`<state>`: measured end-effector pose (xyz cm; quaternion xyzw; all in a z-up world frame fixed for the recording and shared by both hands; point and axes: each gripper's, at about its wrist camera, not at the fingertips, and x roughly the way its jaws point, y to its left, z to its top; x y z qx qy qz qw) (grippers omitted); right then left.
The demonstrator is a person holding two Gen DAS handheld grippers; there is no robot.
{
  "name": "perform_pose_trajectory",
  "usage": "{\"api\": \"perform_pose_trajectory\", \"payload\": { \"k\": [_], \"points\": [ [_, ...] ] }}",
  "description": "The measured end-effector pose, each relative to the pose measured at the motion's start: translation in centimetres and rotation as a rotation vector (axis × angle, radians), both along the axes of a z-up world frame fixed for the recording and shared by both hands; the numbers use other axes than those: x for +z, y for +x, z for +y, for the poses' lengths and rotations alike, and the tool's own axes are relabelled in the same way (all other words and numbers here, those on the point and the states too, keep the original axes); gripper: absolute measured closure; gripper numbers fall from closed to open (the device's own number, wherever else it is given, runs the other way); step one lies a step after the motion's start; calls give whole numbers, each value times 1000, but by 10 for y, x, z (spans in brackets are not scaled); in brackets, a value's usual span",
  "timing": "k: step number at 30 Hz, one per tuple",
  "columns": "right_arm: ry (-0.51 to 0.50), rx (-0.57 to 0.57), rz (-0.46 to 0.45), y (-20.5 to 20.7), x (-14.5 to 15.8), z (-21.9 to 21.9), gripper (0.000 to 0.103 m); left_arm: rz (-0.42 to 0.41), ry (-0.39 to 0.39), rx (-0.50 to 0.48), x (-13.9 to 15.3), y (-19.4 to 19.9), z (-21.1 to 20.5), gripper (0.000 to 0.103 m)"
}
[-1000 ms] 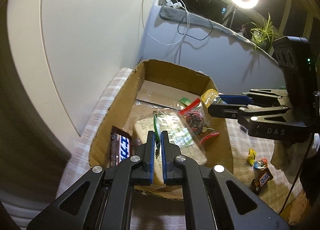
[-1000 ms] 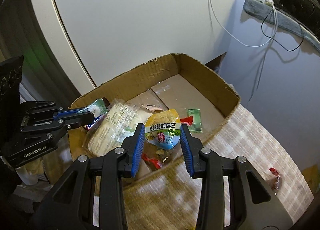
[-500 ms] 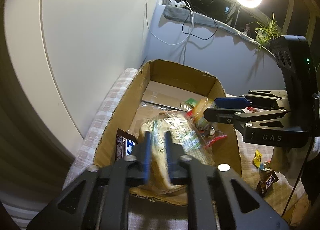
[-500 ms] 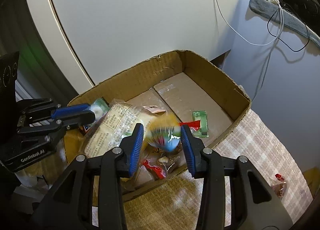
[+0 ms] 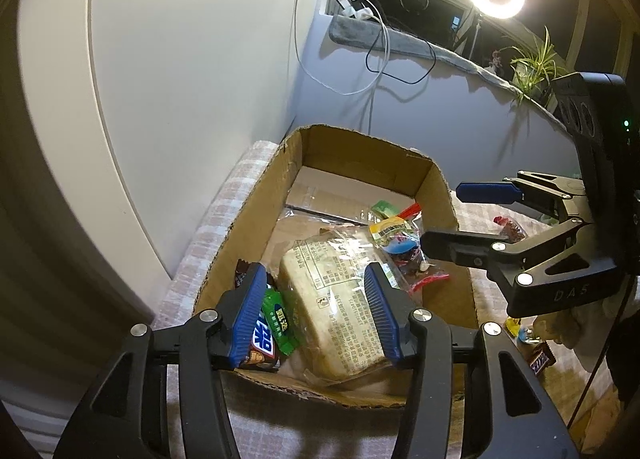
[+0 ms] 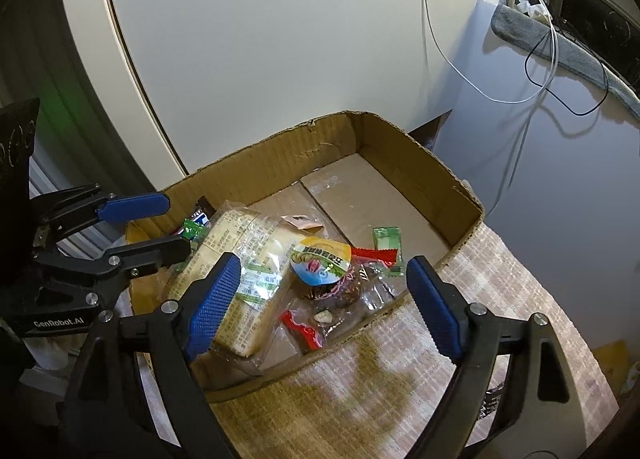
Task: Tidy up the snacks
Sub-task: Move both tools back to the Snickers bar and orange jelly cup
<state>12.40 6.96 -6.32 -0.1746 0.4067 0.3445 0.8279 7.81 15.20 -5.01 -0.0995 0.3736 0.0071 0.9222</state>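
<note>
An open cardboard box (image 5: 444, 187) (image 6: 436, 167) sits on a checked cloth and holds several snacks. My left gripper (image 5: 316, 315) hovers over its near end with jaws opening and nothing pressed between them. Below it lie a wrapped bread loaf (image 5: 336, 299), a green packet (image 5: 280, 319) and a chocolate bar (image 5: 262, 349). My right gripper (image 6: 324, 305) hangs over the box's other side, its jaws opening wide and empty. Under it a yellow-and-blue jelly cup (image 6: 320, 265) rests on a clear bag of sweets, next to the loaf (image 6: 240, 255). Each gripper shows in the other's view (image 5: 460, 219) (image 6: 164, 229).
More snacks lie on the cloth outside the box: a Snickers bar (image 5: 540, 359), a yellow sweet (image 5: 512, 325) and a red sweet (image 5: 508, 227). A small green packet (image 6: 386, 239) lies on the box floor. A white curved panel (image 6: 280, 59) stands right behind the box.
Both grippers went from shut to open. The green packet dropped from the left jaws beside the loaf. The jelly cup fell from the right jaws into the box.
</note>
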Motion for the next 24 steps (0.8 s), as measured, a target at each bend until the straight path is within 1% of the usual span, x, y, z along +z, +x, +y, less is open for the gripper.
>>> {"api": "perform_pose_trajectory", "payload": {
  "k": [6,12,19,24],
  "points": [
    [12,-8,-1,-5,8,-15,16,-18,8,1,7,-6,-4,53],
    [14,-13,-9,-19,17,-41,16,-38,12,-28,15,-13,-17,53],
    [-15,-29,-11,-41,18,-86,16,-50,9,-96,21,-21,-45,53],
    [-28,-64,10,-54,15,-122,16,-44,3,-176,21,-26,-75,53]
  ]
}}
